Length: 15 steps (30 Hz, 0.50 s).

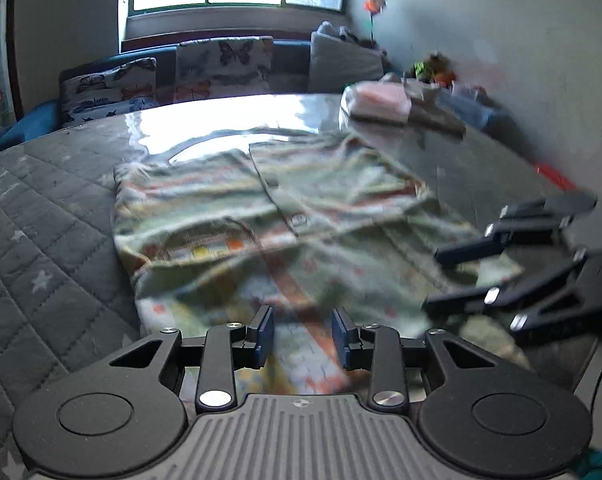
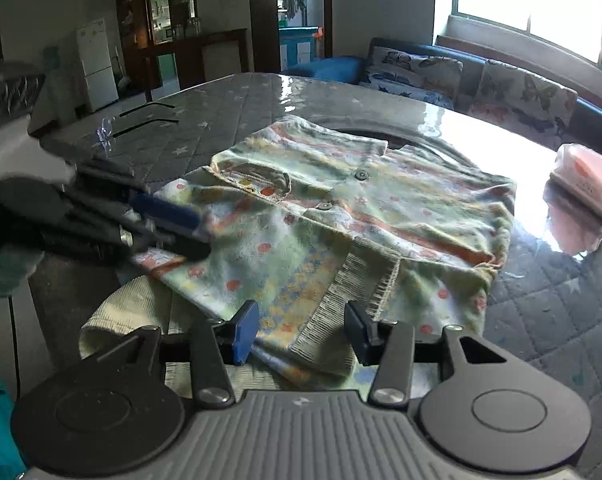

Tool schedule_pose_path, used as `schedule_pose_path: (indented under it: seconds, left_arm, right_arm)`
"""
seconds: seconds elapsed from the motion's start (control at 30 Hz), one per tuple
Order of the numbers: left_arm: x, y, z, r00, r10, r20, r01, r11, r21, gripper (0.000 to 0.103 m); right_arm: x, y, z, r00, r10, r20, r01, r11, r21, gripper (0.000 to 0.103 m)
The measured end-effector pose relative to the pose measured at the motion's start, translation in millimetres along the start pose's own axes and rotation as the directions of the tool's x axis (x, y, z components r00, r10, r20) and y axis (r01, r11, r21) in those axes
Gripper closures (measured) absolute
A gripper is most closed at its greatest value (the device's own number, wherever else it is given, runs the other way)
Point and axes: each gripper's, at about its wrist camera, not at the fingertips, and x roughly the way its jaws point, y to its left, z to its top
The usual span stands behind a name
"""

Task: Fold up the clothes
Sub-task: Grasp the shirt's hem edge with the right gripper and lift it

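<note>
A small pale green shirt [image 1: 301,216] [image 2: 341,208] with orange and yellow print and buttons lies partly folded on the quilted grey table [image 1: 41,220] [image 2: 549,304]. My left gripper [image 1: 303,336] hovers over the shirt's near edge, its fingers apart and the cloth lying beneath them, not pinched. My right gripper [image 2: 301,332] is open; a ribbed sleeve cuff [image 2: 333,328] lies between its fingers without either pad pressing on it. In the left wrist view the right gripper [image 1: 461,276] is at the shirt's right corner. In the right wrist view the left gripper [image 2: 181,228] is blurred.
A pink packet [image 1: 377,100] [image 2: 585,184] and a heap of other items [image 1: 441,108] lie at the far side of the table. Spectacles [image 2: 141,120] lie far left. A sofa with butterfly cushions [image 1: 221,68] stands behind. A white-gloved hand [image 2: 17,156] holds the left gripper.
</note>
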Motion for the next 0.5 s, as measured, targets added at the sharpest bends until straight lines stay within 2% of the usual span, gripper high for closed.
schedule_pose_path:
  seconds: [0.17,0.33,0.5]
  left_arm:
    - [-1.9,-5.2,-3.7,1.0,0.021,0.004,-0.021,0.999,0.033,0.062]
    - [-12.2,-5.6,-2.2,0.999,0.033,0.004,-0.033,0.999,0.001,0.057]
    - [-22.6,-11.2,-2.5,1.0,0.026,-0.007,-0.026,0.999,-0.027,0.054]
  right_arm:
    - [-2.8,-2.1,-7.7,1.0,-0.008,0.0,0.008,1.0,0.011,0.054]
    - [-10.6,-2.8,-9.2,1.0,-0.019,0.023,0.019,1.0,0.017,0.053]
    - [-9.4,-2.5,-15.8,1.0,-0.03,0.008,0.03,0.999,0.02,0.05]
